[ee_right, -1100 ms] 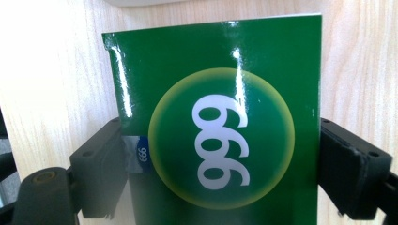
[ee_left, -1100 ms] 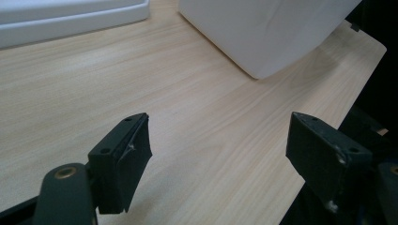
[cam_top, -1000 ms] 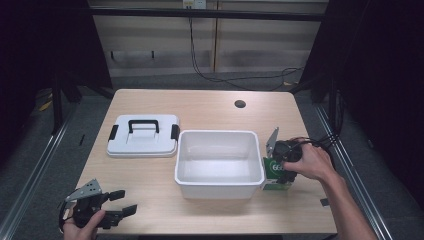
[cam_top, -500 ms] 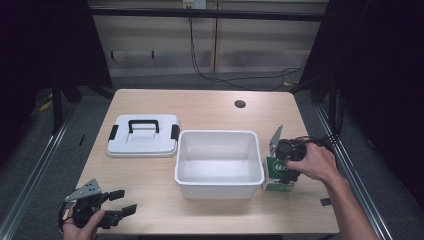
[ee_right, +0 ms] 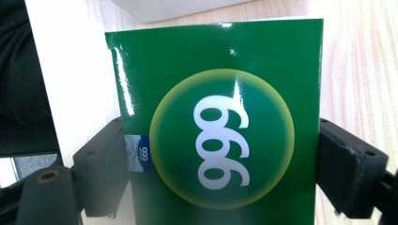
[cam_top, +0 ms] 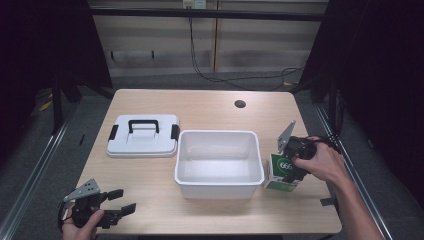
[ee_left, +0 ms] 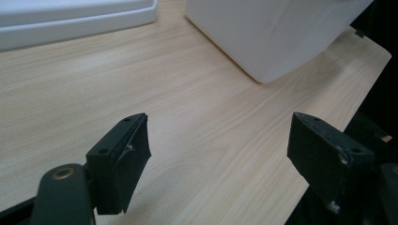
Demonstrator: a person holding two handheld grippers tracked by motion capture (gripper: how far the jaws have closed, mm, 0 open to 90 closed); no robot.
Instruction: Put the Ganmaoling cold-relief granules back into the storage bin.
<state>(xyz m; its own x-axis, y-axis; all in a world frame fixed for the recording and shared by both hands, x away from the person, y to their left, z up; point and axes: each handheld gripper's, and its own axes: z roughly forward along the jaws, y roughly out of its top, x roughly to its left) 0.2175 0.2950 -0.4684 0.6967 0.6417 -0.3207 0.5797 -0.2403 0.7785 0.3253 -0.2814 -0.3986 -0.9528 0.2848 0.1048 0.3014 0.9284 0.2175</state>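
Right gripper view has the green box (ee_right: 220, 136) standing between the two black jaws, each jaw pressed flat to one of its sides, so the right gripper (ee_right: 220, 187) is clamped on it. High view places the box on the table (cam_top: 200, 105) just beside the right wall of the white bin (cam_top: 219, 185), with the right hand (cam_top: 320, 162) over it. The box is glossy card, green with a white side and a pale-ringed disc bearing white numerals; the bin is smooth white plastic, rectangular with rounded corners; the lid (cam_top: 143, 135), flat and white with a black handle and black clips, lies left of the bin. The table is light wood grain. At the near left corner the left gripper (cam_top: 116, 206) sits low with jaws spread wide over bare wood. Compared with half a second ago, the box and right gripper sit slightly nearer the person; the left gripper has not moved.
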